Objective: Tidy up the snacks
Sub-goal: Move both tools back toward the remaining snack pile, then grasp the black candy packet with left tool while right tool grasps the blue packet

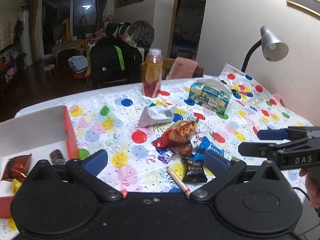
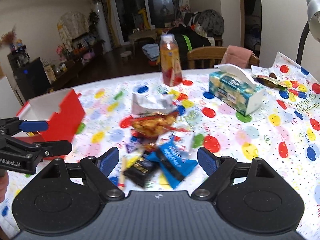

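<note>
1. Both grippers hover over the snack pile with jaws spread wide and nothing between them: left gripper (image 1: 155, 159), right gripper (image 2: 158, 161).
2. Black packet (image 1: 194, 170), blue packet (image 1: 208, 149) and orange chip bag (image 1: 183, 131) lie clustered on the balloon tablecloth (image 1: 120, 116).
3. Left of them, the red box (image 1: 69, 128) holds wrapped snacks.

We see a glossy plastic tablecloth (image 1: 124, 110) with printed balloons, crinkly shiny foil snack wrappers (image 1: 180, 134), a clear smooth plastic bottle (image 1: 152, 73), a matt cardboard box (image 1: 32, 132), brushed metal on the lamp shade (image 1: 273, 44), and a wooden chair (image 2: 208, 57) draped in soft pink cloth (image 2: 237, 57).
</note>
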Demonstrator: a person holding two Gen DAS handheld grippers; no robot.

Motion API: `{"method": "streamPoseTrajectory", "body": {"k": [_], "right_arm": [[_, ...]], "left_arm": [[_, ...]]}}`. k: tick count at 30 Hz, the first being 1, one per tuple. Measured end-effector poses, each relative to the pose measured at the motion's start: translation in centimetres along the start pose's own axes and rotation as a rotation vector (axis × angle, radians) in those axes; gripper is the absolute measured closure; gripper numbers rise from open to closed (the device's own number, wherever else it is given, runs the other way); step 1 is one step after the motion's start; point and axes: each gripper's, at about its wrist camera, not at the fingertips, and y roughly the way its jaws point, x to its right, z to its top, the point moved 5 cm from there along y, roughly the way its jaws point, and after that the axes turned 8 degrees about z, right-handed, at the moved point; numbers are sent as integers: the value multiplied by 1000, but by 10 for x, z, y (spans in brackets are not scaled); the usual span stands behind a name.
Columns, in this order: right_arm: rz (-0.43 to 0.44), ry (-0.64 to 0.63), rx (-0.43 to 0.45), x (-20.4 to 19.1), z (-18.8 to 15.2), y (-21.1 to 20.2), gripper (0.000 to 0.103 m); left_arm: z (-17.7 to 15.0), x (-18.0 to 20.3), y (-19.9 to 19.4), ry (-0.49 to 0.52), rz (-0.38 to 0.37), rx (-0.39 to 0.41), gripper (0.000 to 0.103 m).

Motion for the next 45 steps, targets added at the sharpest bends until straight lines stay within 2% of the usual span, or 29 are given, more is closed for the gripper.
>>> {"method": "streamPoseTrajectory", "body": {"k": [5,15,20,27,31,36,40,44,45], "right_arm": [[-10,-11,-51,21,-5,20,17],[25,-68,-174,39,-11,69,17],[11,-158,-238,41,-10,90,18],[35,-231,-281,36,-9,108,18],[42,-237,-306,33,-9,118,30],[48,-226,-316,31,-11,123,45],[29,-198,-311,33,-10,122,53],[25,-151,-300,37,-9,117,61],[19,-141,-299,38,-10,116,62]], "left_arm": [[-9,23,24,40,6,-17,0],[-28,66,70,106,-25,-92,0],[-36,82,92,134,-33,-131,2],[-44,96,120,141,-35,-188,12],[-49,101,131,147,-32,-215,21],[-50,107,139,168,-27,-222,27],[-52,109,145,188,-26,-237,41],[-53,107,148,184,-27,-254,50],[-53,107,148,182,-29,-256,55]]}}
